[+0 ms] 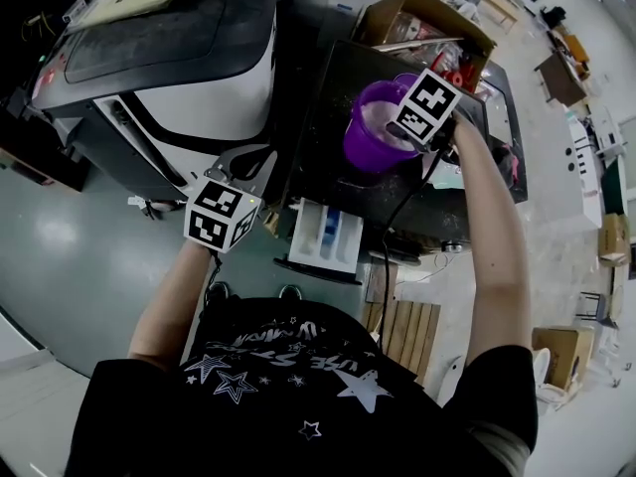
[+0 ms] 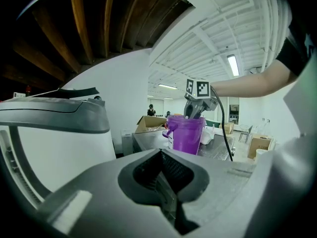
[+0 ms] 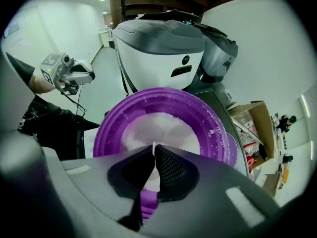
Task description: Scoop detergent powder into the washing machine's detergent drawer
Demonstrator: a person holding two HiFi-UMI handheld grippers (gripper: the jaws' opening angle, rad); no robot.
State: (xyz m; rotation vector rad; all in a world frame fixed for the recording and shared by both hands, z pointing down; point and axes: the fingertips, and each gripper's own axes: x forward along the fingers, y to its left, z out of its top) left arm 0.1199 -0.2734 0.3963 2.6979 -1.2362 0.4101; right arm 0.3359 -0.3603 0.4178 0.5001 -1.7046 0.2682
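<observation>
Firstly, in the head view: held the left gripper point(image 1: 246, 167) low in front of the white washing machine point(image 1: 169, 68), just left of the detergent drawer point(image 1: 326, 235) pulled out open under the dark counter point(image 1: 333, 78). Had the right gripper point(image 1: 407, 132) dipped in the top of the purple tub point(image 1: 366, 142) standing on that counter.

Next, in the left gripper view: pressed the jaws fully together with nothing between them, pointing toward the tub and the other gripper.

Lastly, in the right gripper view: looked down into the tub, with white detergent powder point(image 3: 163, 125) on its bottom and loose grains on its wall. Pinched a thin white piece point(image 3: 153, 145) between the nearly closed jaw tips, with purple showing in the narrow slit below. Could not tell what this piece was.
</observation>
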